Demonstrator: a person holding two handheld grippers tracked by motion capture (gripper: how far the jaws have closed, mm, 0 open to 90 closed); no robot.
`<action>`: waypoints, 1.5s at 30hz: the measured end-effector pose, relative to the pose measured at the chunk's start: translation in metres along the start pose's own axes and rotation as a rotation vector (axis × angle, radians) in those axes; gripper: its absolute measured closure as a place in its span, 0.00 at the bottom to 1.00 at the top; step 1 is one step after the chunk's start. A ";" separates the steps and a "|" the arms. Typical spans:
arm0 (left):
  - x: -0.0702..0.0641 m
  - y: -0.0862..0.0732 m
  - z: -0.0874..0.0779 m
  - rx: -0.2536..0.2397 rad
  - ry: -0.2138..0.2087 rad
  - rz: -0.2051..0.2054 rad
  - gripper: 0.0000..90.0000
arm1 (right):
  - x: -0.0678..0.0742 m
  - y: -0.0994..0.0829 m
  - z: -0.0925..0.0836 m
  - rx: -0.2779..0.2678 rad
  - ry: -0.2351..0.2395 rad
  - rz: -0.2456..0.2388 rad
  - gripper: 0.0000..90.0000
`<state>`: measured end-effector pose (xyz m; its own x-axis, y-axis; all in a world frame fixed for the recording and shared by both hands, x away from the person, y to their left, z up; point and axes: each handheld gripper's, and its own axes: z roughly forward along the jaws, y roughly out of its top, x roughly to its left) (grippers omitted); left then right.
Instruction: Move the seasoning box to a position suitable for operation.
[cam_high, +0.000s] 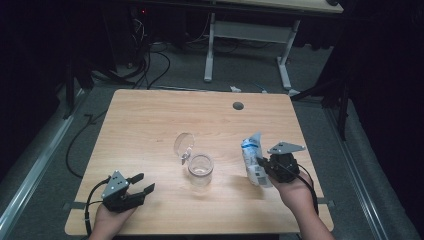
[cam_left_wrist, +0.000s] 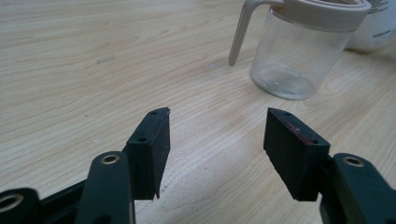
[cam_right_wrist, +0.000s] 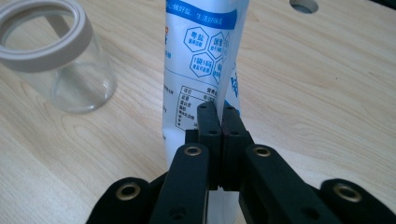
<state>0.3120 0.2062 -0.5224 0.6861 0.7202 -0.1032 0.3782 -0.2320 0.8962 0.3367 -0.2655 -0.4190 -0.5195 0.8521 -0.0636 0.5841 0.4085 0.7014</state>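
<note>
A clear jar (cam_high: 200, 170) with a beige rim stands at the table's middle, its round lid (cam_high: 184, 145) flipped up behind it. Right of the jar, a white and blue printed pouch (cam_high: 252, 157) stands tilted, and my right gripper (cam_high: 262, 165) is shut on its lower edge. In the right gripper view the jaws (cam_right_wrist: 218, 109) pinch a fold of the pouch (cam_right_wrist: 201, 56), with the jar (cam_right_wrist: 60, 60) to the left. My left gripper (cam_high: 142, 184) rests open near the front left, nothing between its fingers. The left gripper (cam_left_wrist: 217, 114) faces the jar (cam_left_wrist: 299, 51).
The wooden table (cam_high: 150, 115) has a round cable hole (cam_high: 238, 106) near its far edge. Beyond it stand another desk's white legs (cam_high: 209, 55) and loose cables on the floor (cam_high: 150, 65). Bare wood lies left of the jar.
</note>
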 end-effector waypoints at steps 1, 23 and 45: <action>0.000 0.000 0.000 0.001 -0.001 0.001 0.47 | 0.000 0.000 0.000 0.014 0.003 0.005 1.00; 0.000 0.001 -0.002 -0.006 -0.004 0.002 0.46 | 0.003 0.017 -0.004 0.200 0.028 -0.070 1.00; 0.000 0.000 -0.002 -0.003 -0.008 0.006 0.46 | 0.012 0.034 -0.005 0.337 0.042 -0.126 1.00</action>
<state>0.3115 0.2075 -0.5216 0.6930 0.7138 -0.1012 0.3724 -0.2342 0.8980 0.3469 -0.2426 -0.3924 -0.6216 0.7768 -0.1011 0.6829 0.6006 0.4159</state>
